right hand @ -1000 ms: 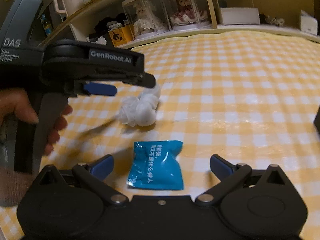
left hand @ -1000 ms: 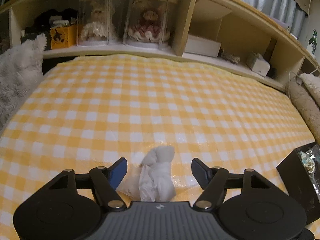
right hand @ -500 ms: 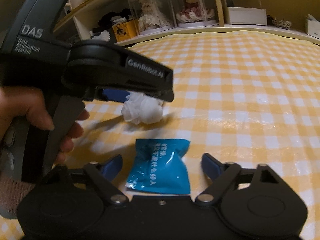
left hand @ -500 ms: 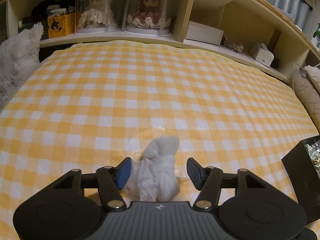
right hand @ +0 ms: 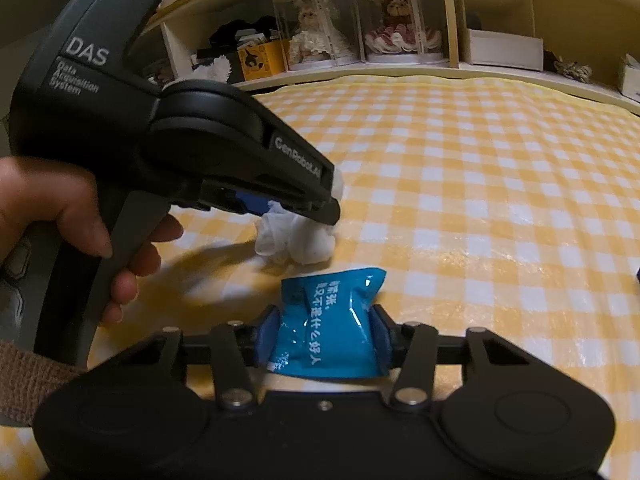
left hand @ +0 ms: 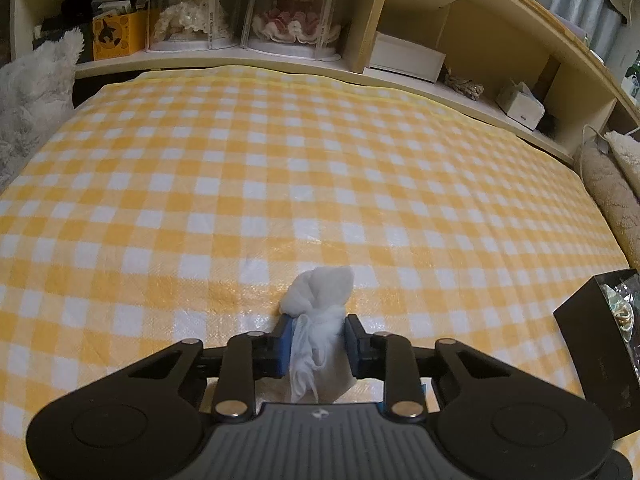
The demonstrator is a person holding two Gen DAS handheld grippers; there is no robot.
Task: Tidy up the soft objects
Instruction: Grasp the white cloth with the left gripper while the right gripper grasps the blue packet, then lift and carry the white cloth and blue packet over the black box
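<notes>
Currently, the left gripper (left hand: 316, 344) clamps the white cloth bundle (left hand: 318, 312) against the yellow checked bedspread (left hand: 280, 168). Just beside it, the right gripper (right hand: 324, 340) grasps the blue packet (right hand: 330, 328), pads touching both edges.

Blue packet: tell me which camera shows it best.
The right wrist view. There the blue packet fills the foreground, its white print showing, squeezed between the right gripper pads. The left wrist view does not show it: only the left gripper shut on the white cloth, the checked bedspread and shelves.
</notes>
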